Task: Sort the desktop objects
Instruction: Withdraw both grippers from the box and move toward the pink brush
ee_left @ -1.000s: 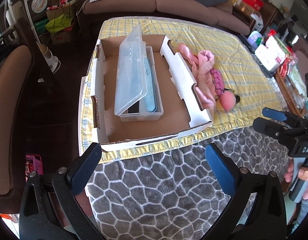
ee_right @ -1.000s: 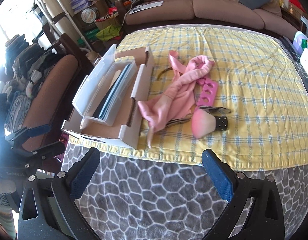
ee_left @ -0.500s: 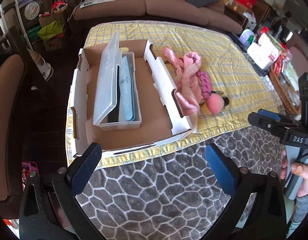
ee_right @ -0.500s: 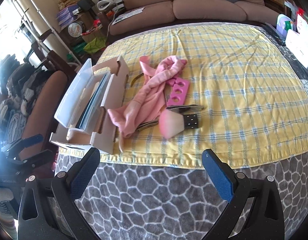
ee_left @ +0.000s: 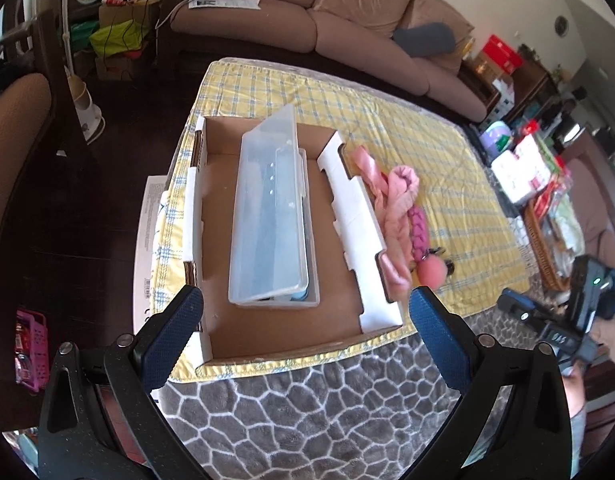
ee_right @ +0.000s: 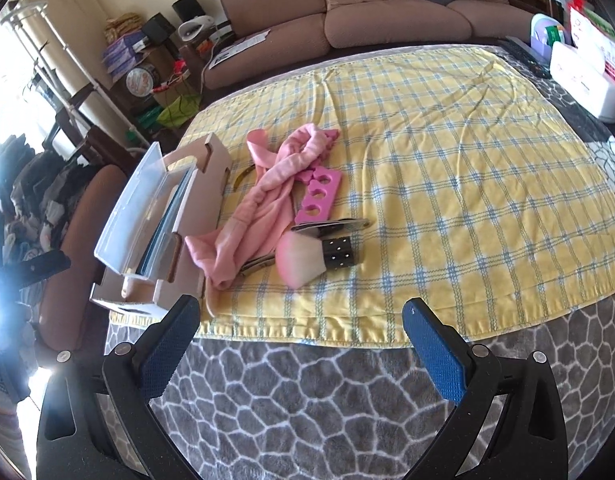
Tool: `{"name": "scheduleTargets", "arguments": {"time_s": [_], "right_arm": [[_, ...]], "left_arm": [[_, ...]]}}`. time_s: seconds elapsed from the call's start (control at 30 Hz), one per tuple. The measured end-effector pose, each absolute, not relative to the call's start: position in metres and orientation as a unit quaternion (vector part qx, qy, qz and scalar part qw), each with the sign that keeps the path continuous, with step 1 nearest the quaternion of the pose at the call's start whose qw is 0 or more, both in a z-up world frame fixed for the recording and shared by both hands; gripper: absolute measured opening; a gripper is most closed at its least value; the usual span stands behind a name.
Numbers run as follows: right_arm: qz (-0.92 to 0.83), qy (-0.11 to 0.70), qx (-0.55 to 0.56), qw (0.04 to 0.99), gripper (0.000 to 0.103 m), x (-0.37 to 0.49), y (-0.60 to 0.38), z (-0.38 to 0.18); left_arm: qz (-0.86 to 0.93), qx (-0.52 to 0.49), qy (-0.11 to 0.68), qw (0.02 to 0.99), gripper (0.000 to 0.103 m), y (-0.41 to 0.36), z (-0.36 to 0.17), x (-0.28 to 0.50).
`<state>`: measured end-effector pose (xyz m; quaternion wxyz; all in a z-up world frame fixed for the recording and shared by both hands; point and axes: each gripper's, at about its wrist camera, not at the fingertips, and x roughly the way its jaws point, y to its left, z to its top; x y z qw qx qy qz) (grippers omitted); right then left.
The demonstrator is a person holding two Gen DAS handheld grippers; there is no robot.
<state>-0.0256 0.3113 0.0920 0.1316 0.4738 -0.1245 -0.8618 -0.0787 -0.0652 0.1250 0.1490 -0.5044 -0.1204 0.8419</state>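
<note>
Both tools empty, jaws wide. Pink brush (ee_right: 303,260) lies ahead of right gripper (ee_right: 301,344), slightly left — long axis crosswise, handle pointing right (beside the pink cloth (ee_right: 259,208)). Left gripper (ee_left: 305,320) faces the cardboard tray (ee_left: 359,216) w/ clear case (ee_left: 267,216); right is nearer the brush.

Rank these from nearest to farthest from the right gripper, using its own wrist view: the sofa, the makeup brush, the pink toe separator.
From the right gripper:
1. Makeup brush, just ahead on the yellow cloth.
2. Pink toe separator, farther up the cloth, beside the pink fabric.
3. Sofa, beyond the table's far edge.
</note>
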Motion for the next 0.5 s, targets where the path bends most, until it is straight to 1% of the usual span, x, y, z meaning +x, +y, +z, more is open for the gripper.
{"name": "scheduleTargets", "arguments": {"time_s": [0.07,0.13,0.2,0.3,0.37,0.5], "right_arm": [[-0.860,-0.129,0.475,0.133,0.102,-0.028,0.313,0.088],[-0.859,-0.130,0.477,0.135,0.102,-0.030,0.313,0.083],[-0.857,-0.130,0.480,0.137,0.102,-0.033,0.312,0.077],[-0.855,-0.131,0.483,0.140,0.102,-0.035,0.310,0.067],[-0.852,-0.132,0.486,0.143,0.102,-0.037,0.309,0.060],[-0.848,-0.130,0.493,0.147,0.102,-0.039,0.308,0.050]], "left_arm": [[0.837,-0.503,-0.143,0.162,0.101,-0.070,0.125,-0.087],[0.831,-0.504,-0.159,0.172,0.094,-0.072,0.123,-0.095],[0.829,-0.507,-0.159,0.174,0.086,-0.070,0.119,-0.105],[0.817,-0.515,-0.170,0.194,0.078,-0.061,0.111,-0.117],[0.808,-0.522,-0.185,0.201,0.078,-0.056,0.105,-0.125],[0.801,-0.531,-0.187,0.203,0.078,-0.044,0.095,-0.136]]}}
